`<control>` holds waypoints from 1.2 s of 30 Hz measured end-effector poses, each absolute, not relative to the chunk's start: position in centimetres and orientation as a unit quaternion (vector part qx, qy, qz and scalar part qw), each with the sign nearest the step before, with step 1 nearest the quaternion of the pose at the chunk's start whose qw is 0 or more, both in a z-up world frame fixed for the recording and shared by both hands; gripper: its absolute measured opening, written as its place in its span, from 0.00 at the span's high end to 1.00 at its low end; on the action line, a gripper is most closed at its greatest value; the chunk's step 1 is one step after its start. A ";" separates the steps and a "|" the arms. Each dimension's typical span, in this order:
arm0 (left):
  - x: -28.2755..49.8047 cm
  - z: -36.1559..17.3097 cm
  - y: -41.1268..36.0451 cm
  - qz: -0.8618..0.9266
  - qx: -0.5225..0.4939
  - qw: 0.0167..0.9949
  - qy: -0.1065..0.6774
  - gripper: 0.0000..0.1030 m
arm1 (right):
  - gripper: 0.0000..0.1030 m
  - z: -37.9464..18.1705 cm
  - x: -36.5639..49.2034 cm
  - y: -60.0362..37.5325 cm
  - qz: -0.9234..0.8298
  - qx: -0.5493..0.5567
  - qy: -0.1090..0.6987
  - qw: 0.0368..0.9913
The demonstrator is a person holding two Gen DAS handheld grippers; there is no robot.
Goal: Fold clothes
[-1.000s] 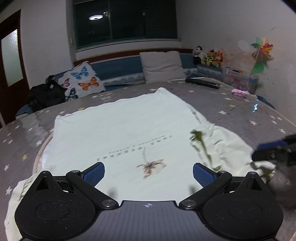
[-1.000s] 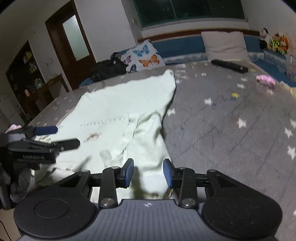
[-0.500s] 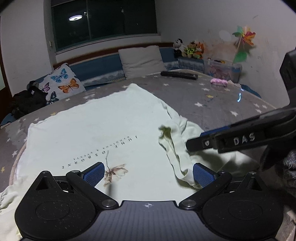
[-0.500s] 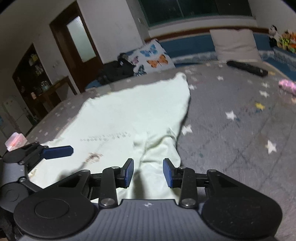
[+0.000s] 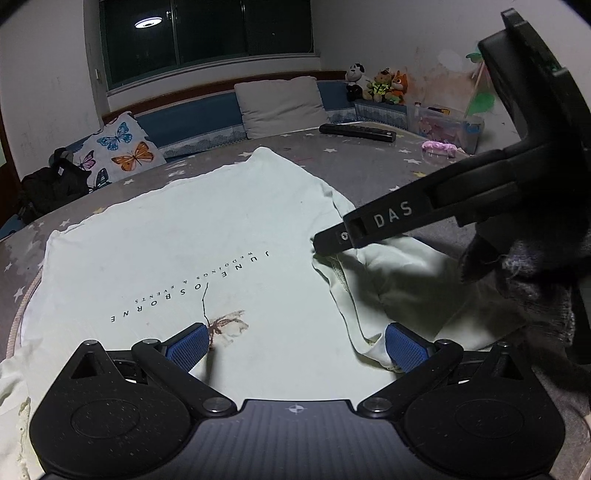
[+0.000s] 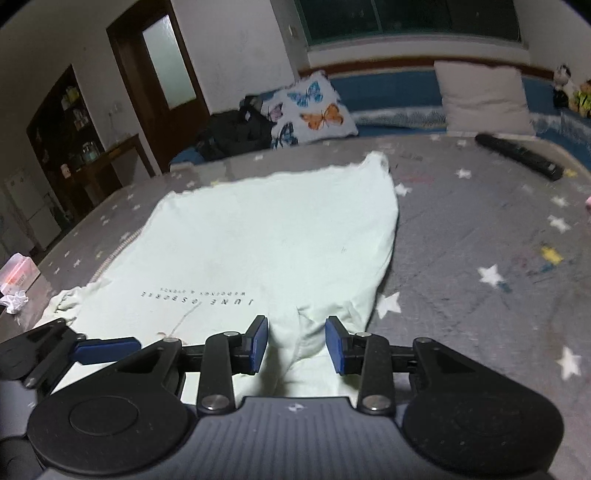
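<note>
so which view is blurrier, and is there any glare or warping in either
Right wrist view: softer, with smeared print on the t-shirt and a streaky starred mat. Left wrist view: crisp print, a ceiling light mirrored in the dark window, and fisheye-bowed edges in both.

The pale green printed T-shirt [image 5: 177, 240] [image 6: 266, 236] is viewed low and close from both wrists, facing the dark window, from its near edge

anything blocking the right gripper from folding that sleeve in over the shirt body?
Nothing visible. The right gripper has sleeve fabric between its jaws, and the shirt body inward of it lies bare. The left gripper hovers open over the near hem, beside that path, not across it.
</note>
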State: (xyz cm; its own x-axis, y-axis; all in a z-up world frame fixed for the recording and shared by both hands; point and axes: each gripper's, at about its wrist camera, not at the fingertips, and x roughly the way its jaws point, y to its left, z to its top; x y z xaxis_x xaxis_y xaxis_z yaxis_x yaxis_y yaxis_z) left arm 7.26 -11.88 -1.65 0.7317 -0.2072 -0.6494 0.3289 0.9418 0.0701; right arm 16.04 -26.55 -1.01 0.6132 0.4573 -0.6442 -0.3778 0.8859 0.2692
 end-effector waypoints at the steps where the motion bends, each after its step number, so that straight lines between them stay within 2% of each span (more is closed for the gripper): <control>1: 7.2 -1.6 -11.9 -0.145 0.090 0.926 0.337 0.00 | 0.67 -0.9 16.0 -26.6 0.234 0.052 0.372 0.897; 10: 7.1 -1.5 -11.9 -0.142 0.089 0.927 0.336 0.00 | 0.67 1.6 12.3 -30.4 0.203 0.032 0.352 0.913; 21: 6.5 -1.4 -12.0 -0.136 0.092 0.928 0.334 0.00 | 0.65 0.8 6.2 -31.5 0.187 -0.022 0.362 0.913; 25: 6.0 -1.2 -11.8 -0.136 0.094 0.929 0.331 0.00 | 0.60 0.6 4.5 -31.5 0.182 -0.040 0.358 0.915; 29: 5.6 -1.3 -11.8 -0.135 0.095 0.929 0.331 0.00 | 0.59 1.3 4.1 -31.0 0.185 -0.038 0.336 0.923; 36: 5.1 -1.5 -11.5 -0.132 0.098 0.928 0.335 0.00 | 0.58 -0.5 3.8 -29.0 0.190 -0.072 0.347 0.916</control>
State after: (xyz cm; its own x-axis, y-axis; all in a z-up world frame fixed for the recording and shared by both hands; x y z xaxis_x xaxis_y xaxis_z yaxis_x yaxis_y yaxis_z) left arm 5.14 -11.47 -1.49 0.7405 -0.1787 -0.6478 0.3098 0.9462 0.0931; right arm 3.82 -29.03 -0.46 0.6871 0.2981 -0.6626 -0.3974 0.9176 0.0007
